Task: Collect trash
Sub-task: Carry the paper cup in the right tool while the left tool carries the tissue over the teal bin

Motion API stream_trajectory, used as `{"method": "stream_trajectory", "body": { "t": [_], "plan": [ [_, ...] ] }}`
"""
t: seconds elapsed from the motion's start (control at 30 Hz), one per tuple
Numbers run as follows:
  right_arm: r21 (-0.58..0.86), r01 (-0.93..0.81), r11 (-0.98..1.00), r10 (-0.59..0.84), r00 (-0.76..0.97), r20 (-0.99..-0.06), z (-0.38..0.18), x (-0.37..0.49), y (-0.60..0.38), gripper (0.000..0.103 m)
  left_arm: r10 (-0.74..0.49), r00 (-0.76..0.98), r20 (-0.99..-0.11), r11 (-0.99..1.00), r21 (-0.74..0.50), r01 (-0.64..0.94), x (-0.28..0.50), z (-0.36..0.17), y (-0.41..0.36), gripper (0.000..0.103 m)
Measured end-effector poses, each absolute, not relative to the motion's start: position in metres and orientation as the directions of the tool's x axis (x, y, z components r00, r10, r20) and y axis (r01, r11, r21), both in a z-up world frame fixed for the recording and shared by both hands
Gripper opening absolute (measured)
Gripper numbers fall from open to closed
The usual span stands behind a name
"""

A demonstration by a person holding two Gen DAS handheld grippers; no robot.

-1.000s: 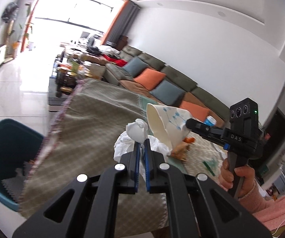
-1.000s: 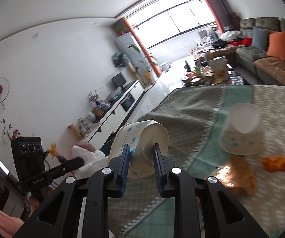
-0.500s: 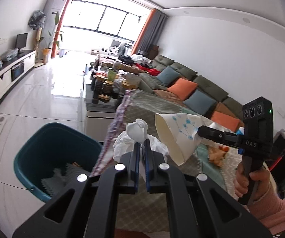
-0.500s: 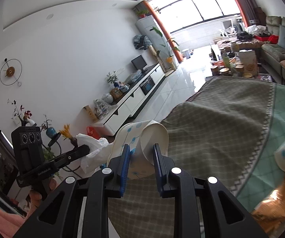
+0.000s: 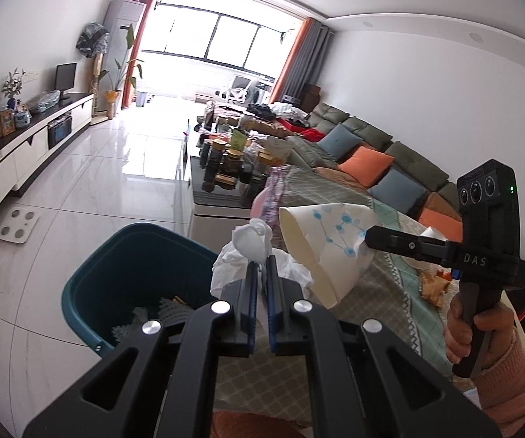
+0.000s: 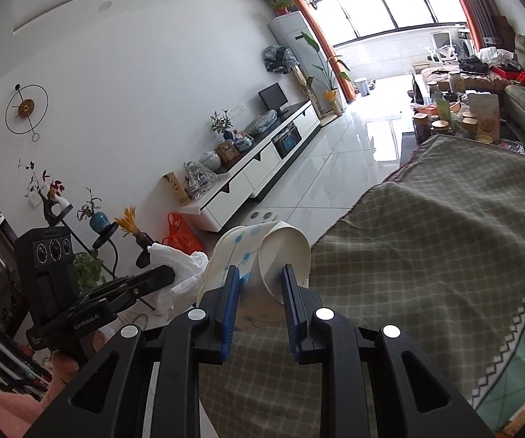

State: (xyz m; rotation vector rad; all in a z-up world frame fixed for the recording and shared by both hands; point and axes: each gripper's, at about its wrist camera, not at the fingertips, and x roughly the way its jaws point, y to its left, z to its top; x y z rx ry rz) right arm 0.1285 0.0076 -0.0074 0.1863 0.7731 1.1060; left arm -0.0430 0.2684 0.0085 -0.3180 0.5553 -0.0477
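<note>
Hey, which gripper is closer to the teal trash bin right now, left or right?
Left. The left gripper, holding crumpled tissue, sits just past the teal trash bin rim. The right gripper, holding the paper cup, is farther off, over the table.

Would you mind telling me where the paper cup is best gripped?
Near the base of the paper cup, squeezed across its width from behind, as the right gripper holds it. The cup is on its side, mouth forward; the stiffer base dents less than the thin rim, though here it already looks flattened.
</note>
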Motion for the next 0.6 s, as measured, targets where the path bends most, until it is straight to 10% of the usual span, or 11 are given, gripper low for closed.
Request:
{"method": "stream_trajectory", "body": {
  "t": [0.6],
  "plan": [
    [0.47,-0.75,0.465,0.831,0.187,-0.524,-0.017,0.131,0.066,0.024,-0.042,0.823,-0.567,0.941,-0.299,-0.158,-0.04,-0.011,0.299,0.007]
  ]
}}
